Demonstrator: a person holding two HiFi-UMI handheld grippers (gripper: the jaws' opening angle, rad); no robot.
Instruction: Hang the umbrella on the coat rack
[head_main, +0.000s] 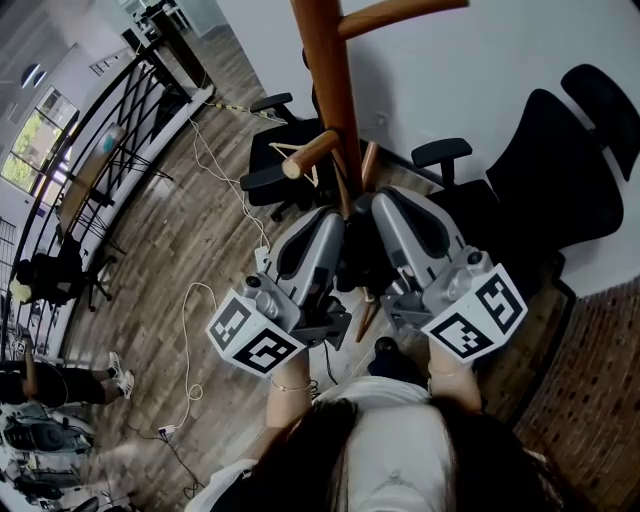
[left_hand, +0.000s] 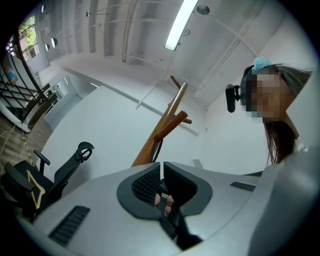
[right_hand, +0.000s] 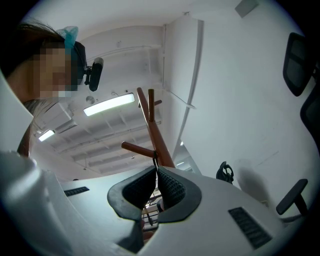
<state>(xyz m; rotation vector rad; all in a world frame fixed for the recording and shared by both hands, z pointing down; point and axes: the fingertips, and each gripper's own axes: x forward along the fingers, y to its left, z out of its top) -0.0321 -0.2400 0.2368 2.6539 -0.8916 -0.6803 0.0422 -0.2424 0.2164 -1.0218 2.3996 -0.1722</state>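
Under the coat rack (head_main: 322, 90), both tongs point up at the wooden pole, side by side and almost touching. The right tongs (right_hand: 156, 170) are pinched shut at the tips on a thin black loop (right_hand: 155, 161). The loop runs straight up to the underside of a lower peg (right_hand: 137, 148); whether it is already over that peg or only beside it I cannot tell. The left tongs (left_hand: 161, 165) are all but closed, with a sliver of light at the tips and a dark thing wedged deeper between the pads. I take that to be the folded umbrella (head_main: 357, 268). In the head view the umbrella is only a dark mass squeezed between the two grippers, just below the rack's pegs, and most of it is hidden.

The step in hand looks like getting the loop over the peg.
- **Left tongs:** they should carry the umbrella's weight so the loop is slack enough to steer.
- **Right tongs:** they should lift the loop clear above the peg's rounded end, slide it along toward the pole, then lower it until the peg takes the pull.
- **Release:** the right tongs should open first, and the left only once the loop sits well back from the tip. A loop left near the end is likely to slip off when the umbrella swings.
- **Pace:** small, slow moves suit this, since the grippers crowd each other and the pole.
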